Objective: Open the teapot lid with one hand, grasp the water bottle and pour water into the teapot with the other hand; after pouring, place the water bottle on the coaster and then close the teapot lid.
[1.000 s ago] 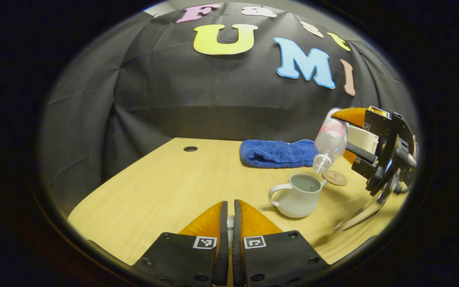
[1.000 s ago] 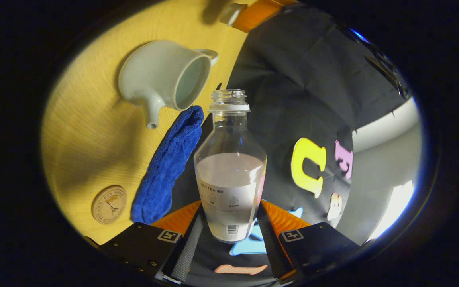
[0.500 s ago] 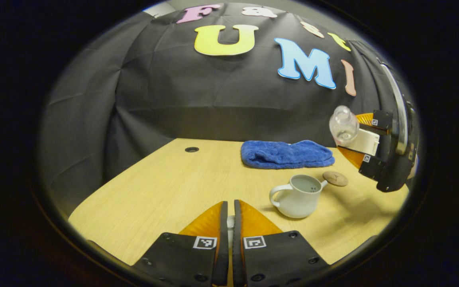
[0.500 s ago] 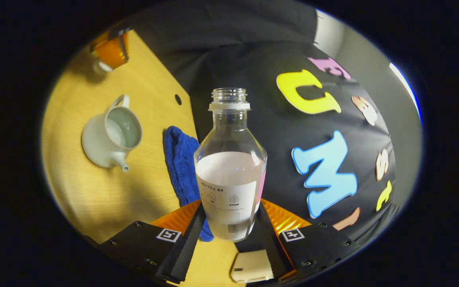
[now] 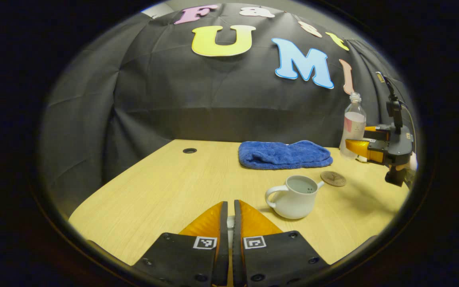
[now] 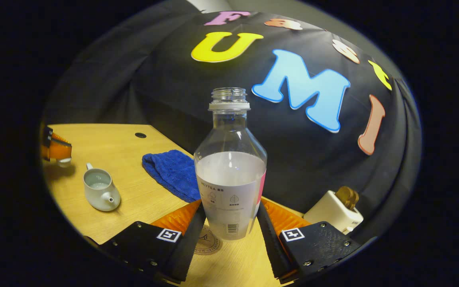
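Observation:
The white teapot stands open on the wooden table, with water inside it. My left gripper is shut on the teapot lid, a white sliver between its fingers, low and near the front of the table; in the right gripper view this gripper hovers left of the pot. My right gripper is shut on the clear water bottle, which is upright, uncapped and about half full. The round brown coaster lies just below the bottle's base. In the left gripper view the bottle is held above the table, right of and beyond the coaster.
A folded blue towel lies behind the teapot near the wall. A white box with a brown object on top stands at the table's far right. A cable hole sits at the back left of the table.
The right gripper has swung the bottle from tipped over the teapot back to upright and carried it away to the right, above the coaster. The left gripper has stayed put.

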`<state>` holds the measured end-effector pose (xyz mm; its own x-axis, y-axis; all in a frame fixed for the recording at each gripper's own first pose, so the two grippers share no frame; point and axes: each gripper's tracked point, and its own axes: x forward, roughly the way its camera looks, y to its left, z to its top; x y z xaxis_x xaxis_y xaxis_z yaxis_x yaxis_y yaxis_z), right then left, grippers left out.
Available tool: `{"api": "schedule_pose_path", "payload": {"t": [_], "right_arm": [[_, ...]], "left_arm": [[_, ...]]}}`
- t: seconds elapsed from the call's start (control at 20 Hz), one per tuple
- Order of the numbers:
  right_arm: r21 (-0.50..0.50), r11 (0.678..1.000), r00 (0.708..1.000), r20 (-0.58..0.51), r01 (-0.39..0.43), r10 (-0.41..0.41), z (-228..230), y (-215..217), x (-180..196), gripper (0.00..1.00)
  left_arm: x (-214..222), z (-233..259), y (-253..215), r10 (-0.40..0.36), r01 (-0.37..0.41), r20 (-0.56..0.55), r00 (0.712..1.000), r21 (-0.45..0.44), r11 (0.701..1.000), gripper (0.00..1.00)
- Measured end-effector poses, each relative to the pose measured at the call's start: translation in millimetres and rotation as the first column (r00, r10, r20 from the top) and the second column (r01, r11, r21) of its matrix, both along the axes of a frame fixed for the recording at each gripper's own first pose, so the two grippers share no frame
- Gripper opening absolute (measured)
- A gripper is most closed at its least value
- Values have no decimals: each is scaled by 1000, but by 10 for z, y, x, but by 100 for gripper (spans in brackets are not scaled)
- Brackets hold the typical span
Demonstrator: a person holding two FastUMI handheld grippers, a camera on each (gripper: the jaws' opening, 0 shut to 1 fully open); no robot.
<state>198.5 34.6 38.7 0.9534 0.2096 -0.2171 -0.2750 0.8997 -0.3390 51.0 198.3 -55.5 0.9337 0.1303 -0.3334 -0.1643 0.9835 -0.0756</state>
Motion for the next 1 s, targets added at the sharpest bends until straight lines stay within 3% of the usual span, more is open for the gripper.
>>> {"api": "schedule_pose_path", "payload": {"t": [0.2,0.35,1.0], "right_arm": [[182,983,998,-60,13,-2,-223,-9,-5,77],[260,965,998,-70,24,-6,-278,17,65,77],[280,959,992,-128,45,-9,-584,122,254,77]], "left_arm": [[2,24,-19,-2,2,2,1000,0,1000,11],[-5,57,-19,0,0,7,1000,3,1000,11],[-33,51,29,14,-14,3,1000,-2,1000,11]]}}
